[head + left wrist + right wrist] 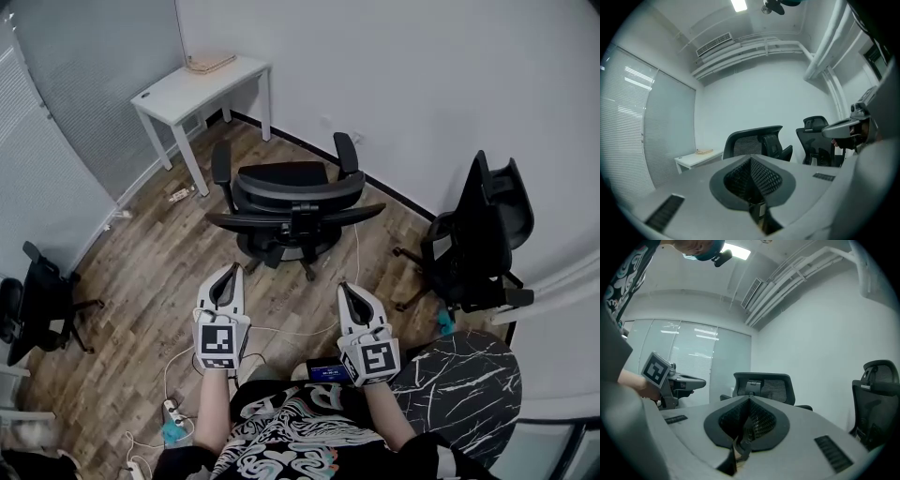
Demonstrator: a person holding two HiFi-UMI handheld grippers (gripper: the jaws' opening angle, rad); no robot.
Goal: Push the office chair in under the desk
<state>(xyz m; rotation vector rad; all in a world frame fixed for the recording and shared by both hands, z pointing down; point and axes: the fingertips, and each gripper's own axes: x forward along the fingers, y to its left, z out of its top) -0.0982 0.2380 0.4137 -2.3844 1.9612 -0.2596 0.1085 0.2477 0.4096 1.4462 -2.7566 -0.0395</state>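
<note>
- Both forearms reach forward from the person's body, holding the left gripper (225,277) and the right gripper (351,292) side by side, roughly level, noses aimed at the chair ahead
- In the left gripper view the left gripper (751,160) has its jaws pressed together with nothing between them
- In the right gripper view the right gripper (749,401) is likewise closed on nothing (the left gripper's marker cube shows at that view's left)
- Neither gripper touches the chair; a strip of wood floor (150,281) lies between the tips and it
- The office chair (292,202) stands mid-room on its wheeled base, backrest towards the person, seat and armrests pointing away towards the wall (412,84); the wide backrest runs left to right across the head view
- The white desk (202,82) stands in the far left corner, and the chair is clear of it, off to its right and nearer the person
</note>
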